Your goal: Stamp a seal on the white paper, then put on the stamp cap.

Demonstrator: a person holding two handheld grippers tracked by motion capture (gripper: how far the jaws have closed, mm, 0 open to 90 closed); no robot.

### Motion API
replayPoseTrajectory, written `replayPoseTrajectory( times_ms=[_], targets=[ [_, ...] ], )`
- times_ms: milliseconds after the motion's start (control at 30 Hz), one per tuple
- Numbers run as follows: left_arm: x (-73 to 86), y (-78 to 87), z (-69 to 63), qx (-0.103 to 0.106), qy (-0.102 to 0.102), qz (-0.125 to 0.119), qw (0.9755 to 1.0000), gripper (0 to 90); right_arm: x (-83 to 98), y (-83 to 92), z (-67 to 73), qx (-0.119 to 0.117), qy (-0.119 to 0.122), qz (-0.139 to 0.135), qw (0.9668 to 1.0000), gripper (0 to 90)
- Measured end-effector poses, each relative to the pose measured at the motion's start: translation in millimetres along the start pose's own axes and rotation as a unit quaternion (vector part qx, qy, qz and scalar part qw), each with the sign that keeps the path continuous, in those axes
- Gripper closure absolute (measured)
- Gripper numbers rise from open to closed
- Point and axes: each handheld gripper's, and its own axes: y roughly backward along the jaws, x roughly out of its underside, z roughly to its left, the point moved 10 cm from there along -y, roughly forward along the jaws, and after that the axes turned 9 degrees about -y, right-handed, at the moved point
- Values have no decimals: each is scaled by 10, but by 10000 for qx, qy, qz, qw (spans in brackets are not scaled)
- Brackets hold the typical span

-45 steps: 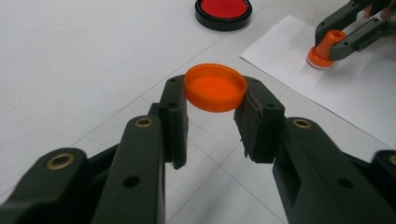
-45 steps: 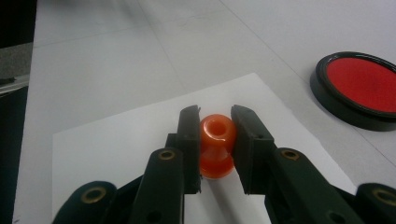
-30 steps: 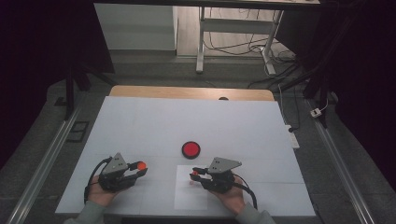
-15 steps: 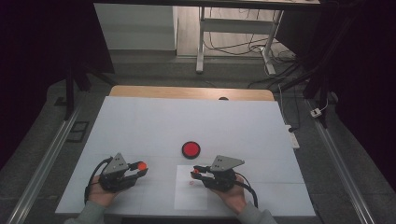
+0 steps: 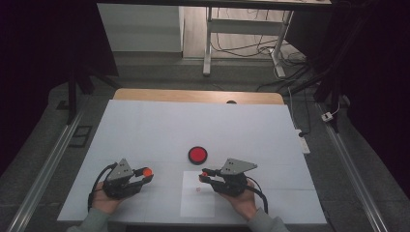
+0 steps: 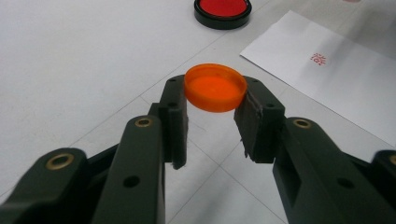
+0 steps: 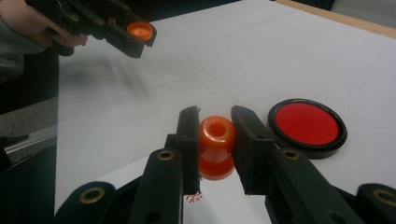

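My left gripper (image 5: pixel 146 172) is at the table's front left, shut on a flat orange cap (image 6: pixel 215 87) pinched by its rim between the pads. To its right, my right gripper (image 5: pixel 204 175) is shut on a small orange stamp (image 7: pixel 216 140), held just above a white paper sheet (image 5: pixel 198 208). A red stamp mark (image 6: pixel 319 59) sits on that sheet. A round red ink pad (image 5: pixel 197 154) in a black case lies just beyond the two grippers. The right gripper view also catches the left gripper (image 7: pixel 140 32) with its cap, off to the upper left.
The white table (image 5: pixel 193 125) has a wooden strip along its far edge. Metal rails run along both sides. A desk frame and cables stand on the floor beyond. A hand holds each gripper at the near edge.
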Motion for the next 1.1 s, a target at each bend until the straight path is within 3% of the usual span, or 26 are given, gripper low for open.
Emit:
replayPoseTrajectory(
  times_ms=[533, 1100],
  targets=[
    [3, -5, -2, -2, -8, 13, 10000, 645, -286, 252, -76, 133, -65, -488, 9987, 720],
    [-13, -24, -19, 17, -31, 21, 10000, 645, -335, 298, -90, 153, -50, -545, 9984, 720]
  ],
)
